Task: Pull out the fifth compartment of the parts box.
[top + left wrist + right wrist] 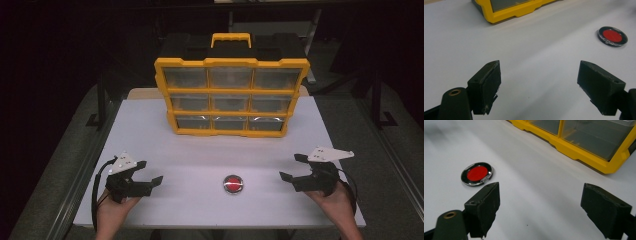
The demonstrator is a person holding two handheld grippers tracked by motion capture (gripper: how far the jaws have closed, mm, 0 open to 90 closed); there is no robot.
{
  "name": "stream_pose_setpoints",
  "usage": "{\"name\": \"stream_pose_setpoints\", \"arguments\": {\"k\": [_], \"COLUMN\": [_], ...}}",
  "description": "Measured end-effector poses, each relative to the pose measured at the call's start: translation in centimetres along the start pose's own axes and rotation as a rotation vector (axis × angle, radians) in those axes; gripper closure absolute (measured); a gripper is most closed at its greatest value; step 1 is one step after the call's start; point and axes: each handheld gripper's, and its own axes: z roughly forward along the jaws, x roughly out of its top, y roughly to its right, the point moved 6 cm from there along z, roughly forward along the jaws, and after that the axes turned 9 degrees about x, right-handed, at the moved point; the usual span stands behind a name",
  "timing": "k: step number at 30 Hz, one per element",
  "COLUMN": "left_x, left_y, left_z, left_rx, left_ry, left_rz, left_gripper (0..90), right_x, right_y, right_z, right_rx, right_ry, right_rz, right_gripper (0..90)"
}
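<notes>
A yellow organiser case (231, 95) with clear drawers and a top handle stands upright at the back of the white table (190, 150). A small round black-rimmed disc with a red centre (233, 184) lies flat near the front middle. My left gripper (148, 172) rests at the front left, open, nothing between its jaws; the disc (613, 36) lies ahead to its right. At the front right my right gripper (294, 167) is open and empty too, with the disc (477, 173) just beyond its left jaw and the case (584, 142) farther off.
The table's front edge runs just under both hands. Dark floor and metal frame rails (82, 170) flank the table on both sides. Bare tabletop lies between the case and the grippers.
</notes>
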Motion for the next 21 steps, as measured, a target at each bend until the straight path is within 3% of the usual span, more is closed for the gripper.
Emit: {"name": "stream_pose_setpoints", "arguments": {"k": [21], "left_x": [-0.06], "left_y": [0.09], "left_z": [-0.11], "left_rx": [-0.015], "left_ry": [0.011], "left_rz": [-0.002], "left_gripper": [18.7], "right_x": [0.16], "right_y": [0.02], "right_z": [0.09], "right_rx": [0.008], "right_ry": [0.019], "right_rz": [0.022], "right_gripper": [13.9]}}
